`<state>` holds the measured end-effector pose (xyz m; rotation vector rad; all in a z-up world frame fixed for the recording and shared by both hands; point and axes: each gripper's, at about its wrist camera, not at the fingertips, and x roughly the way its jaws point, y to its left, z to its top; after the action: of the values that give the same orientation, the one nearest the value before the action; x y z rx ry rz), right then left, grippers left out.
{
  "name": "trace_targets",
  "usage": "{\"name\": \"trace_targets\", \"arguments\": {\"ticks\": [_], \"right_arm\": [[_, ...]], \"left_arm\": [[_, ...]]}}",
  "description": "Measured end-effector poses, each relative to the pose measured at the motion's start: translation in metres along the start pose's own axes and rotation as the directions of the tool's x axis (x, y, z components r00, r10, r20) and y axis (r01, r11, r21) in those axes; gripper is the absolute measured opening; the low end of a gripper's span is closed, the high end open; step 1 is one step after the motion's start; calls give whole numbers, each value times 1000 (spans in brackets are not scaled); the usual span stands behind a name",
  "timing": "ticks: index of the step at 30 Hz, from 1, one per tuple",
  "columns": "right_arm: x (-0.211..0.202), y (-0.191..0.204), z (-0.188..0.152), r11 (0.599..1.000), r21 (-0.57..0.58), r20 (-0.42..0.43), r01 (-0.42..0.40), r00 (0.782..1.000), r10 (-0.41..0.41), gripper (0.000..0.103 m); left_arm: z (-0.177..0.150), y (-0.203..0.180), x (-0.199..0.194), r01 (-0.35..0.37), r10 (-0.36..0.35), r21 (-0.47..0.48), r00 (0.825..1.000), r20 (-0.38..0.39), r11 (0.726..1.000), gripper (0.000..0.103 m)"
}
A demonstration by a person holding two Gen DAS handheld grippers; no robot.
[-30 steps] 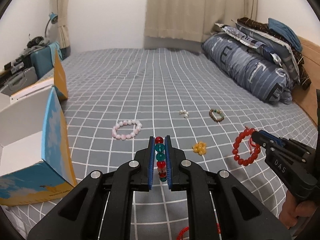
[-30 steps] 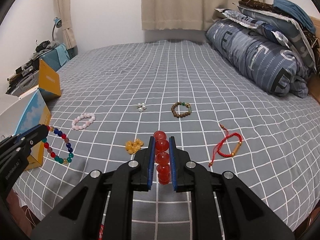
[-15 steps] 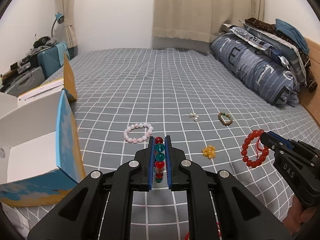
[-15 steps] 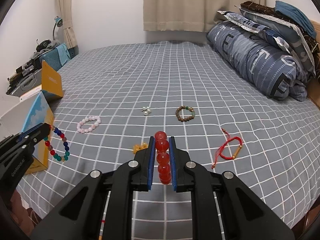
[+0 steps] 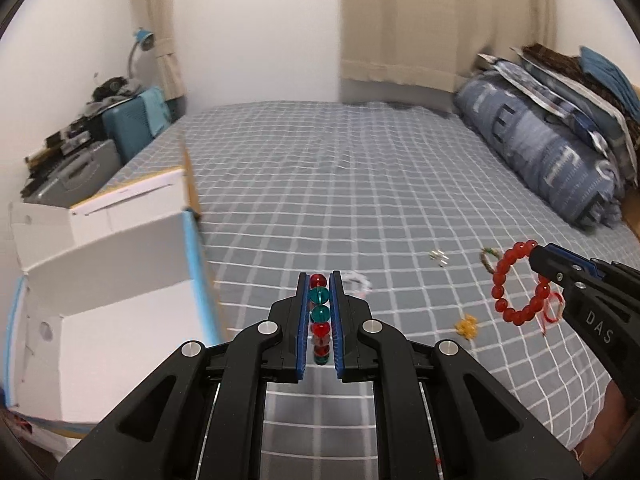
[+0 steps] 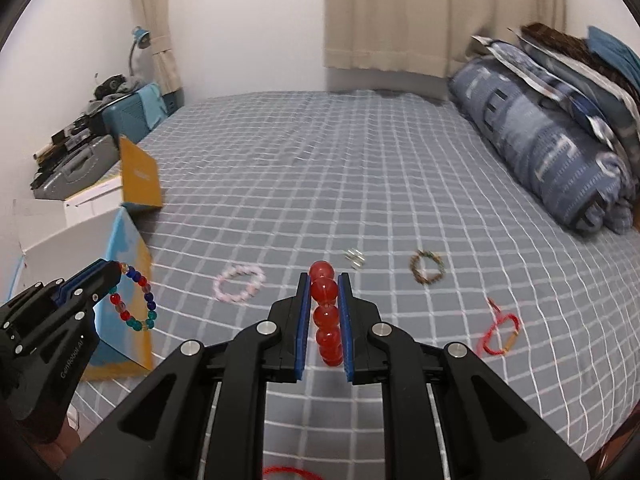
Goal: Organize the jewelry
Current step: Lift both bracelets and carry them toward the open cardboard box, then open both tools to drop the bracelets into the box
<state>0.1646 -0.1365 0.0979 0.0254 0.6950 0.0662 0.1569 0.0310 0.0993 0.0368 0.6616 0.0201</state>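
The left gripper (image 5: 319, 312) has its jaws clenched on a multicoloured bead bracelet (image 6: 134, 298), held beside the open white box (image 5: 104, 280) at the left of the frame, probably so it can drop in. The right gripper (image 6: 324, 312) clamps a red bead bracelet (image 5: 516, 284), lifted clear of the bed (image 6: 320, 184), likely bound for the same box. On the bed lie a pink bracelet (image 6: 240, 283), a brown bracelet (image 6: 427, 267), and a red cord bracelet (image 6: 500, 332) at lower right.
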Motion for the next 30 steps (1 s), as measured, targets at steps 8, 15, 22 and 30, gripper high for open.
{"name": "trace_targets", "arguments": {"ticks": [8,15,22,30], "right_arm": [[-3,78,44,992,-76,10,-98,995,99,13],[-5,166,72,963,-151,-8,-225,974,226,13],[-2,250,67,920,-217,-46,-327,944,326,13],[26,320,33,882,-255,-146,-397,917,371,13]], "left_arm": [[29,80,-23,-111,112,-77,994,7,991,9],[36,161,-47,-213,214,-146,977,-11,966,9],[12,234,-62,-300,294,-219,954,-60,929,9],[-21,287,-51,-344,314,-253,937,-152,904,9]]}}
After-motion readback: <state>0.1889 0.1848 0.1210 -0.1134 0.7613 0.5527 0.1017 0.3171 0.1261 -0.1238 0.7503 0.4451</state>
